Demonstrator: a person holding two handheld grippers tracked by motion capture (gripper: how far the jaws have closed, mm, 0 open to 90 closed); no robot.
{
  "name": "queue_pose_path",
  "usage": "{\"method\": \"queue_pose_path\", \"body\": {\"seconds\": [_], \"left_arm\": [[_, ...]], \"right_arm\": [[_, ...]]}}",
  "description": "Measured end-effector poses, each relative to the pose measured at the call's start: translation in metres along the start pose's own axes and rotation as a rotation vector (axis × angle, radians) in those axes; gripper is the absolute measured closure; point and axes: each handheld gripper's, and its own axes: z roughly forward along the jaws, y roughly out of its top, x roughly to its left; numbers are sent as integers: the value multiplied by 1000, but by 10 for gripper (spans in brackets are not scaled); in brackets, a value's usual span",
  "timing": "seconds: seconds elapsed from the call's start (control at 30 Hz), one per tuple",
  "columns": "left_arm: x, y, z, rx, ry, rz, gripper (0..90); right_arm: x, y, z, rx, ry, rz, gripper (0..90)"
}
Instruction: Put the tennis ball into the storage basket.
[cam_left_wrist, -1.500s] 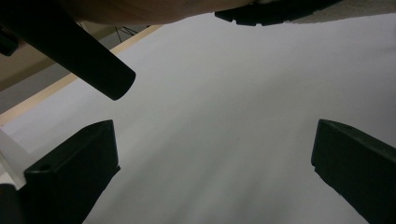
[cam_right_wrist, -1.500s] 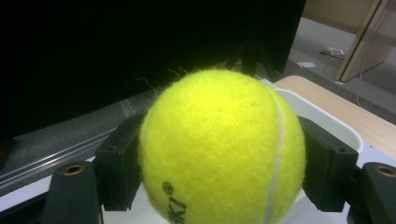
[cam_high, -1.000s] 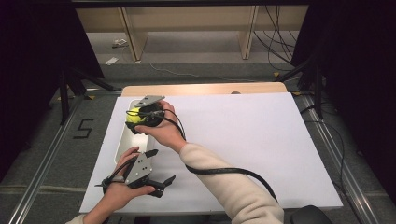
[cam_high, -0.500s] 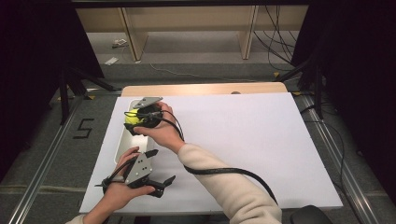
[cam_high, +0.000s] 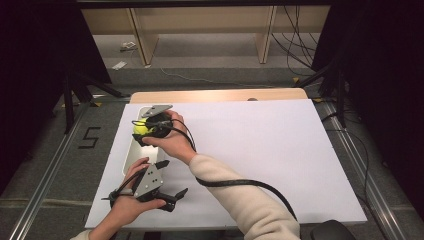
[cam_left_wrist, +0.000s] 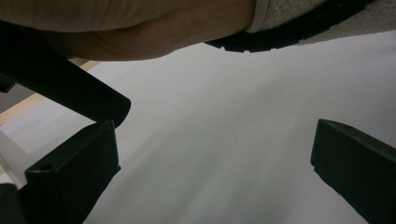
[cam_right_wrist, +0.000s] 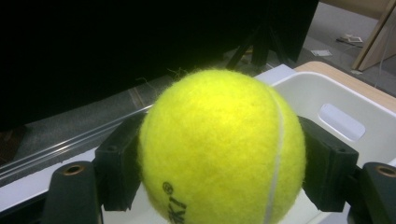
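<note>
Yellow tennis ball (cam_right_wrist: 219, 149) clamped in right gripper (cam_right_wrist: 219, 177), above white bin (cam_right_wrist: 341, 121)

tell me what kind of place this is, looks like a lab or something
Probably a lab or recording studio set up for handling trials. A white-covered table stands between black curtains, cables trail on the floor behind it, and a number five is taped on the floor by metal rails.

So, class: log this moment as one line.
right gripper: shut on tennis ball | over white bin | left gripper: open
</note>
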Motion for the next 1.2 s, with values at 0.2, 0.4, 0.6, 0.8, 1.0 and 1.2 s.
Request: {"method": "queue_pose_path", "body": {"seconds": [0.2,0.4,0.6,0.8,1.0,1.2], "left_arm": [[0,0,0,1,-1,1,3],[0,0,0,0,-1,1,4],[0,0,0,0,-3,1,4],[-1,0,0,0,-4,2,4],[-1,0,0,2,-4,2,4],[-1,0,0,2,-6,2,4]], "right_arm": [[0,-1,2,7,3,1,266],[0,-3,5,15,3,4,266],[0,-5,7,22,2,5,266],[-1,-7,9,31,2,11,265],[0,-7,11,39,5,13,265],[-1,-9,13,47,3,14,265]]}}
